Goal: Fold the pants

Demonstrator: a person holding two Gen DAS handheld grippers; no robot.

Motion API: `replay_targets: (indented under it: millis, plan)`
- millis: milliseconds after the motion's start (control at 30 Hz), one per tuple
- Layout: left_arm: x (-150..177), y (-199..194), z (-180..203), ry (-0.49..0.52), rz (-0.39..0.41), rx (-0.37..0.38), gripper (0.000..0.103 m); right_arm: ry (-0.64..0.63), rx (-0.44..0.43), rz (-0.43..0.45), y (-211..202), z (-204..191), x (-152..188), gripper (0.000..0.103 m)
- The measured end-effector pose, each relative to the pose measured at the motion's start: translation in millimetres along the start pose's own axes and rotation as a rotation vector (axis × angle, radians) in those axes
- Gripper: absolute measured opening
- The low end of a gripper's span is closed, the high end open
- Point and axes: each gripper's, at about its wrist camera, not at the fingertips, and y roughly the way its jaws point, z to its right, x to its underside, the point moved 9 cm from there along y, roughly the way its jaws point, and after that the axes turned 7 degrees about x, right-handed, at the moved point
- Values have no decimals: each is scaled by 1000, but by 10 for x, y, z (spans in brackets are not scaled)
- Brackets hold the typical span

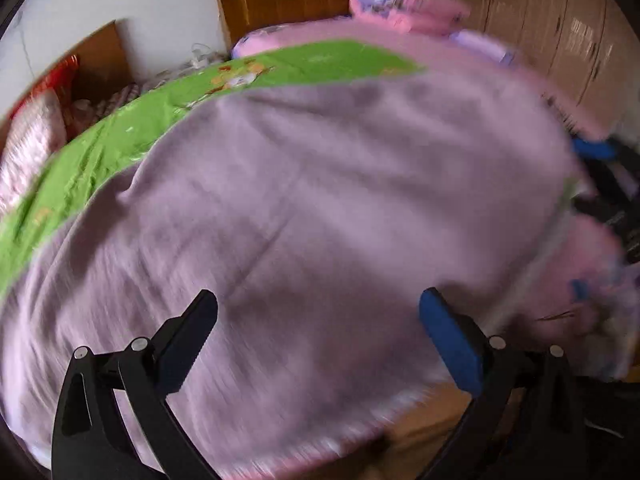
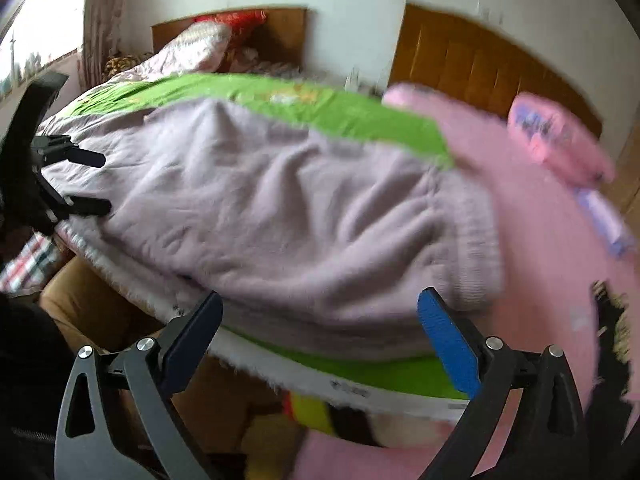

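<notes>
The pale lilac fleece pants [image 1: 320,208] lie spread on a green blanket [image 1: 120,132] on the bed. In the right wrist view the pants [image 2: 280,220] lie crosswise, with the ribbed waistband [image 2: 476,240] at the right. My left gripper [image 1: 318,320] is open and empty, just above the pants near the bed's front edge. It also shows in the right wrist view [image 2: 90,182] at the pants' left end, open. My right gripper [image 2: 320,320] is open and empty at the pants' near edge, by the waistband.
A pink bedspread [image 2: 540,260] covers the bed's right part, with a pink pillow [image 2: 560,140] by the wooden headboard [image 2: 480,64]. More bedding [image 2: 192,48] lies at the far left. The bed's front edge [image 2: 320,380] drops to a floor with clutter. Wardrobes [image 1: 560,20] stand at the right.
</notes>
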Motion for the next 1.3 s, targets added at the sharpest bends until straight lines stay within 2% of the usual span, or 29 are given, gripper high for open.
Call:
replay_targets:
  millis: [67,100,167,267,333,400,433,533,633,733,800,867,933,1033,1167,1300]
  plan:
    - [22,-169,143,40,59,30,101,-13,-45,59,-137,-67,-6,95]
    - [54,-192,188,56,76,4,101,5,-76,102,-190,-122,-53,95]
    - [53,-142,152,41,87,-24,101,39,-114,128,-173,-197,-114,95]
    - [62,1,127,-23,40,-6,101,-14,-164,133,-74,-445,-192,94]
    - [32,5,87,-1,30,-10,101,-58,-177,138,-8,-549,-203,88]
    - [40,65,80,34,8,-15,101,-46,-210,115,86,-601,-147,81]
    - [48,100,90,47,-3,-18,101,-49,-206,89,160,-617,-99,76]
    - [77,91,116,61,-1,-16,101,-120,-172,45,271,-715,40,74]
    - [65,4,207,85,10,27,101,-165,-152,48,264,-744,82,71]
    - [64,-13,323,151,14,4,101,-171,-143,58,264,-726,78,69]
    - [74,51,335,155,2,8,101,-148,-168,57,272,-733,58,69]
    - [83,102,332,136,-13,38,101,-93,-234,64,236,-701,20,69]
    - [92,129,336,126,-22,61,101,-76,-258,65,215,-672,5,69]
    - [149,221,306,117,-59,54,101,-93,-221,49,272,-664,29,65]
    - [177,248,317,139,-68,27,101,-112,-164,60,307,-699,-9,63]
    - [194,242,322,143,-71,25,101,-127,-150,81,299,-760,-39,50]
